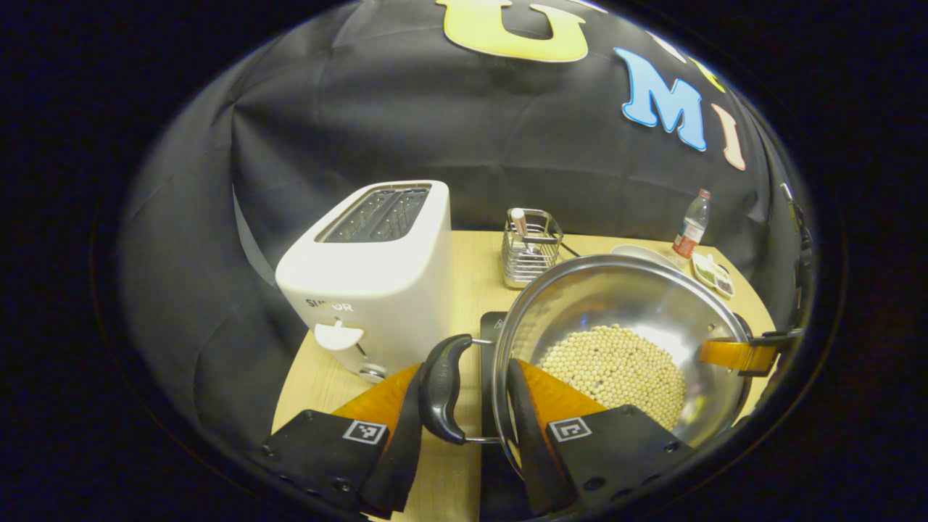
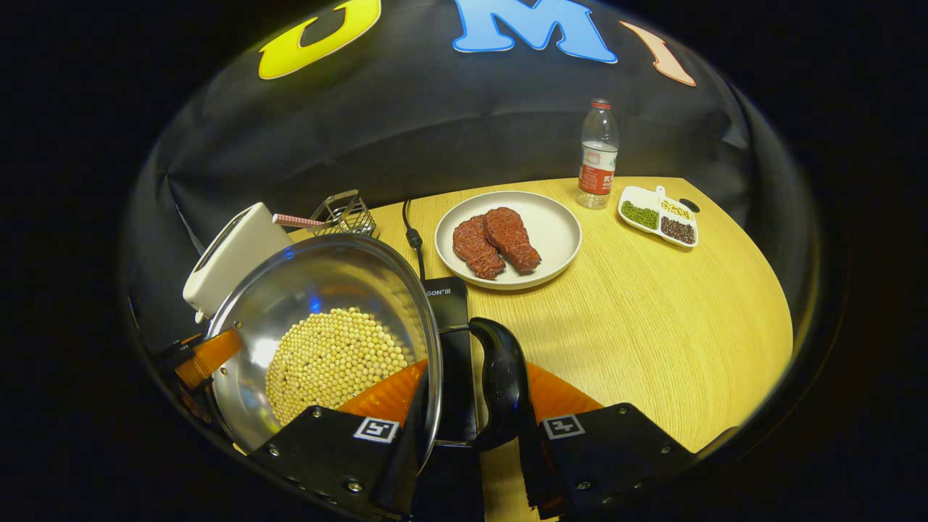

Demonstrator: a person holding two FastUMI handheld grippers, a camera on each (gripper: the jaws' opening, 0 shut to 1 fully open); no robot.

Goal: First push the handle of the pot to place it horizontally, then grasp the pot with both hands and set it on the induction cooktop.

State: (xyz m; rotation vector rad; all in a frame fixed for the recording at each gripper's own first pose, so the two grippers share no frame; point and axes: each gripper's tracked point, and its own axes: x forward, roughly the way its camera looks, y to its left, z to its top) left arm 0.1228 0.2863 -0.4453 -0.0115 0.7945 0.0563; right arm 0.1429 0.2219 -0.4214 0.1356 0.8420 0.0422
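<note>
Gripping the pot [image 1: 616,341] from both sides, I have my left gripper [image 1: 464,435] pinching its near side handle [image 1: 444,388], one finger outside the loop and the other inside the rim against the wall. My right gripper [image 2: 467,428] pinches the opposite side handle [image 2: 500,380] the same way, one finger inside the rim, one outside the loop. The pot holds a layer of pale beans [image 2: 333,359] and sits over the dark induction cooktop [image 2: 449,304], whether touching it I cannot tell. A white toaster [image 1: 370,275] stands just beside it on the wooden table [image 2: 652,312], with a wire rack [image 1: 531,246] behind. Farther off lie a plate [image 2: 558,225] of meat [image 2: 496,243], a bottle [image 2: 598,152], and a small divided dish [image 2: 658,215].
</note>
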